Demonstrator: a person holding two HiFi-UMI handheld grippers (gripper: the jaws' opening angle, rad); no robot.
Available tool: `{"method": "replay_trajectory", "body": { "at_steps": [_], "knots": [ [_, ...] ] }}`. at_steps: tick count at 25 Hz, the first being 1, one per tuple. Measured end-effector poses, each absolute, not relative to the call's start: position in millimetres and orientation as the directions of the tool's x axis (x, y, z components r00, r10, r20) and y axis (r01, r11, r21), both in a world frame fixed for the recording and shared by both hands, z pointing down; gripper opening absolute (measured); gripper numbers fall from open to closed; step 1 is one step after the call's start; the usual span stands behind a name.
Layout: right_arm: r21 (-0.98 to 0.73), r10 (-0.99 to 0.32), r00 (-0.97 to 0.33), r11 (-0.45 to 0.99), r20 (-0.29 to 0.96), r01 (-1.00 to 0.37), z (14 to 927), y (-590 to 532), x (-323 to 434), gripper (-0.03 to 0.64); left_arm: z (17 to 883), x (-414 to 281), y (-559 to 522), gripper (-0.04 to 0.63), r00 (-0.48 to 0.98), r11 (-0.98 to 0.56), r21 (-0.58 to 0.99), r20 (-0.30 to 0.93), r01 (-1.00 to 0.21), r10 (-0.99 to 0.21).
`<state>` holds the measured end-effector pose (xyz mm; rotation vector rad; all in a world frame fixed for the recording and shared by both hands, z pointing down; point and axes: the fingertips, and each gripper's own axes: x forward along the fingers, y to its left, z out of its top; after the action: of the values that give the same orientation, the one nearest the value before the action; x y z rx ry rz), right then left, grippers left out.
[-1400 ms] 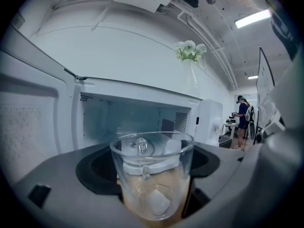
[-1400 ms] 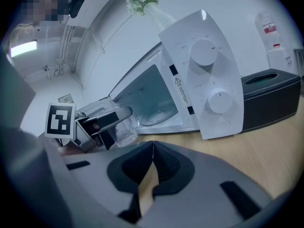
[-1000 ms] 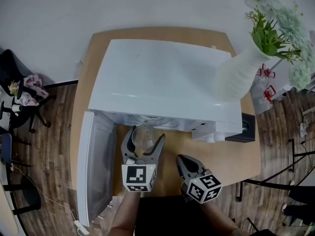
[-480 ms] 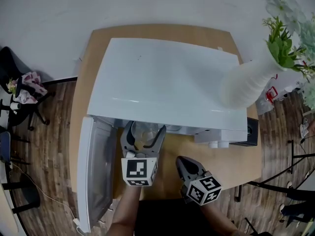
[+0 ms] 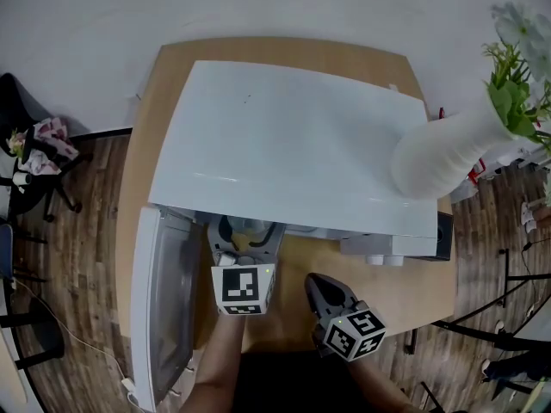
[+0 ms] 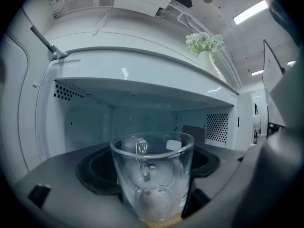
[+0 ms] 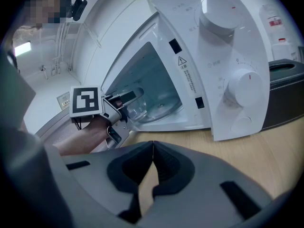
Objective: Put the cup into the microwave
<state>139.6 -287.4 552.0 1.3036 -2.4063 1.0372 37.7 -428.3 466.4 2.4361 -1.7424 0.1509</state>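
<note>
Microwave (image 5: 293, 144) fills the middle of the head view, its door (image 5: 159, 308) open at lower left and its top hiding the cavity. Only the left gripper view looks inside, where the left gripper (image 5: 244, 237) clamps the glass cup (image 6: 153, 175) at the cavity's mouth. The right gripper (image 7: 152, 144), jaws closed on nothing, hangs over the wooden table (image 5: 405, 282) at lower right.

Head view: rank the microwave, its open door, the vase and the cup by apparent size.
1. microwave
2. open door
3. vase, enlarged by nearness to the camera, so unsure against the door
4. cup, mostly hidden under the microwave's front edge
</note>
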Motion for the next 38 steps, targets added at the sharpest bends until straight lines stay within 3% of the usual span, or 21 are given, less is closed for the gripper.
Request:
{"method": "replay_trajectory", "body": {
  "at_steps": [38],
  "knots": [
    [-0.485,-0.648,-0.574,0.339,0.501,-0.806,561.5,-284.3,145.6,-0.008,488.8,48.2,-476.2,0.407,0.299,-0.318,-0.069,0.203,-0.946,-0.933]
  ]
}}
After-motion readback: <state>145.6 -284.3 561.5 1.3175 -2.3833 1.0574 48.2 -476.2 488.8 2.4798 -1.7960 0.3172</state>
